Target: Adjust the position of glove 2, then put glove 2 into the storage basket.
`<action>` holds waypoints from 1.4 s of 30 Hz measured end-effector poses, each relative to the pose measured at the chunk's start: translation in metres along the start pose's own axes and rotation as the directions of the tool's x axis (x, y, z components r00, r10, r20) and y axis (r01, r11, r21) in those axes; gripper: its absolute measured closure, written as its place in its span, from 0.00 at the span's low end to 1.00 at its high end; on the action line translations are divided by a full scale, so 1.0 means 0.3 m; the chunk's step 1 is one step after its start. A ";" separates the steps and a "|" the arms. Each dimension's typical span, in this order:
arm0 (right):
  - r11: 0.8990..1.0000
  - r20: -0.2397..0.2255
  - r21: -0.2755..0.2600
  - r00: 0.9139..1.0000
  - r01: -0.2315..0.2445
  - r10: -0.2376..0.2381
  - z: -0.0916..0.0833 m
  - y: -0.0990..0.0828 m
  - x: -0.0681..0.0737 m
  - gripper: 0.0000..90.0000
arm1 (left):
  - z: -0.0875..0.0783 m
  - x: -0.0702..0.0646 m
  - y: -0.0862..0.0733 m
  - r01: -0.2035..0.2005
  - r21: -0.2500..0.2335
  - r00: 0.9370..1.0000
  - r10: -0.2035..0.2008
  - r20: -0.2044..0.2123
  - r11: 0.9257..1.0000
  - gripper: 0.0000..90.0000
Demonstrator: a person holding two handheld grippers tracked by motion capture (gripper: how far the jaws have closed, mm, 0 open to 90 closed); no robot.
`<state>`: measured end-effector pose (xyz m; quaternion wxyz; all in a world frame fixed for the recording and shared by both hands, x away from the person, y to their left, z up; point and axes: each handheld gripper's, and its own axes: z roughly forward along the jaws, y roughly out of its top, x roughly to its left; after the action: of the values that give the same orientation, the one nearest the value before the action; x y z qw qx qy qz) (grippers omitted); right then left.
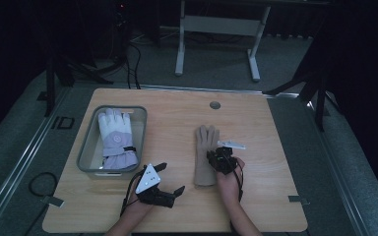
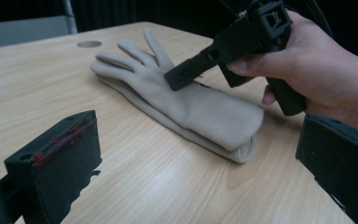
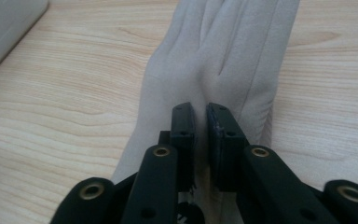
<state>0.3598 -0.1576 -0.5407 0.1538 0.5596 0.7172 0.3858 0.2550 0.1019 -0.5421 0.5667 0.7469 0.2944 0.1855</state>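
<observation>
Beige knit glove point(image 1: 205, 155) is laid flat on the wooden bench point(image 1: 256, 123), fingers toward 12 o'clock, cuff toward 6, just right of centre. At 9 o'clock of it a grey bin point(image 1: 89, 142) is seen with a white-and-lilac glove point(image 1: 116, 140) already inside.

Right claw point(image 3: 200, 135) is set down over the beige glove's palm area, jaws nearly shut with only a narrow slit between them; a fold of fabric seems to be pinched there, but a firm hold cannot be confirmed. Left claw point(image 1: 170, 178) is held wide open above bare bench at 7 o'clock of the glove, nothing in it, pointed at the cuff.

Step judged in hand: the pick-up of the beige glove, presumably for the bin.

Next move, as judged: grip to be confirmed, glove lifted clear of the bench, carried toward 9 o'clock, released over the bin. Limp cloth is expected to droop, so the left claw may be needed at the cuff.
</observation>
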 end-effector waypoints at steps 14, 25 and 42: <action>0.993 -0.177 -0.008 0.978 0.114 -0.113 -0.049 0.056 -0.020 0.15 | 0.021 -0.018 0.008 -0.003 0.115 1.000 0.003 -0.002 0.993 0.03; 0.973 -0.281 -0.059 0.931 0.225 -0.233 -0.099 0.065 -0.096 0.17 | 0.049 -0.021 0.012 0.033 0.191 0.999 -0.039 0.030 0.981 0.02; 0.988 -0.290 -0.037 0.944 0.151 -0.155 -0.103 0.173 -0.186 0.25 | 0.151 -0.072 0.084 -0.168 0.248 0.978 0.129 0.166 0.954 0.13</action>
<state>0.3933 -0.2171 -0.4945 0.0798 0.4379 0.7706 0.4560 0.2721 0.0500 -0.5300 0.4681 0.8466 0.2165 0.1315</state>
